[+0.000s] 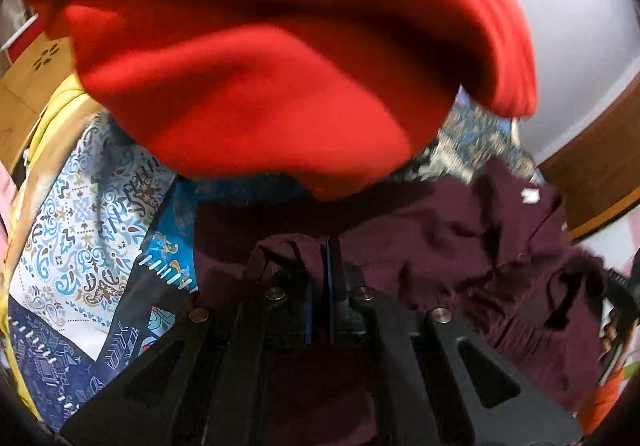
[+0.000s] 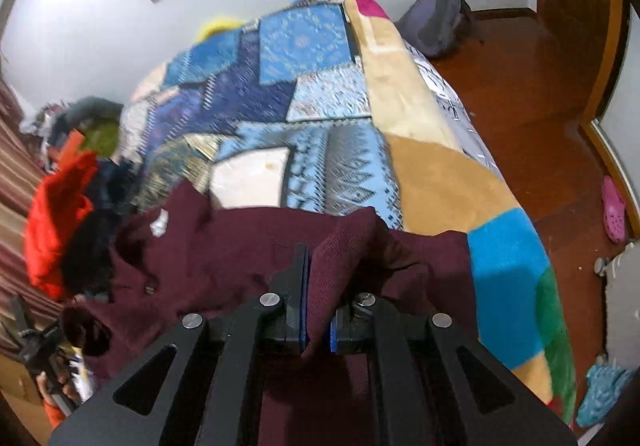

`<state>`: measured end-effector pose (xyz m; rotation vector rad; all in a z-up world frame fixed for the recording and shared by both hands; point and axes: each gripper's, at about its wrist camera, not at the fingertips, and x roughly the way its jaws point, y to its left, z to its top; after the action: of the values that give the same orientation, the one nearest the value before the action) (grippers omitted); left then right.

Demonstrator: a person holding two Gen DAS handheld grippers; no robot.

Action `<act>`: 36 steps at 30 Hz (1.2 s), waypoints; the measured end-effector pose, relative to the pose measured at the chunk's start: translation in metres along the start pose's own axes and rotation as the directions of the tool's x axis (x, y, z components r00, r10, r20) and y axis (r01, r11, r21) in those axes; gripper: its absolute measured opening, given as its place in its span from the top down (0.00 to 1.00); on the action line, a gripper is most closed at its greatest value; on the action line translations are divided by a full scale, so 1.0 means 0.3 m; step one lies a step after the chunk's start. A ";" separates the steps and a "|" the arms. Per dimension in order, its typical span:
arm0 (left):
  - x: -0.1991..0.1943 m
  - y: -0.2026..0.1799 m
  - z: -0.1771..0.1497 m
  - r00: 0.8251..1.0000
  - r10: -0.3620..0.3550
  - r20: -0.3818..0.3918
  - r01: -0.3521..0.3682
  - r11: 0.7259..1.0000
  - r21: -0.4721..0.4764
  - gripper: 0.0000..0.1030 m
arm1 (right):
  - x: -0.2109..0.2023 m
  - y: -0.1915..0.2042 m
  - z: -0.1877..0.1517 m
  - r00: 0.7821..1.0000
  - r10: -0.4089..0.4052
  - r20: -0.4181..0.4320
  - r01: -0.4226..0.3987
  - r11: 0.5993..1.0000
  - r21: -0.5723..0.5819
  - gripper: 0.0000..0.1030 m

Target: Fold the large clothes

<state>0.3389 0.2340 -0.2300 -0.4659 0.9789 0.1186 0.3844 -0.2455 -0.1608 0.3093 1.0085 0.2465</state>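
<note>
We see a dark maroon ribbed-knit garment (image 2: 224, 246), rumpled, lying across the near edge of a bed's blue patchwork quilt (image 2: 280, 94). Its long axis runs left-right between both grippers. Left gripper (image 1: 326, 266) and right gripper (image 2: 316, 286) each clamp a bunched maroon fold.

My left gripper (image 1: 326, 278) and right gripper (image 2: 316, 294) each pinch an edge of the garment (image 2: 224, 246), which spreads between them on the bedspread (image 2: 280, 118). Just ahead of my left jaws a bundled cloth (image 1: 260, 66) lies on the bed. Right of my right jaws, past the bed's edge, is the floor (image 2: 540, 134).
</note>
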 end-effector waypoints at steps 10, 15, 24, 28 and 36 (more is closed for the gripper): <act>-0.187 -0.086 -0.005 0.998 -0.029 0.051 0.026 0.997 0.074 0.59 | -0.114 0.106 -0.008 0.996 -0.088 0.019 0.090 0.984 -0.154 0.79; -0.296 -0.121 -0.025 0.994 -0.072 0.085 0.065 0.995 0.081 0.50 | -0.249 0.172 -0.039 0.989 -0.073 0.126 0.096 0.976 -0.195 0.54; -0.347 -0.256 -0.144 0.992 -0.052 0.114 0.027 0.979 0.204 0.36 | -0.306 0.305 -0.169 0.988 -0.030 0.149 0.079 0.940 -0.332 0.33; -0.261 -0.296 -0.225 0.999 -0.045 0.025 0.038 0.973 0.229 0.36 | -0.238 0.341 -0.249 0.995 -0.044 0.084 0.072 0.925 -0.374 0.33; -0.100 -0.288 -0.380 0.995 -0.010 -0.099 0.030 0.979 0.204 0.35 | -0.156 0.342 -0.397 0.995 -0.102 -0.002 0.092 0.905 -0.416 0.33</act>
<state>0.2603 0.1108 -0.2307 -0.2937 1.0692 -0.0236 0.2522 -0.1495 -0.1456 -0.1331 0.9645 0.3676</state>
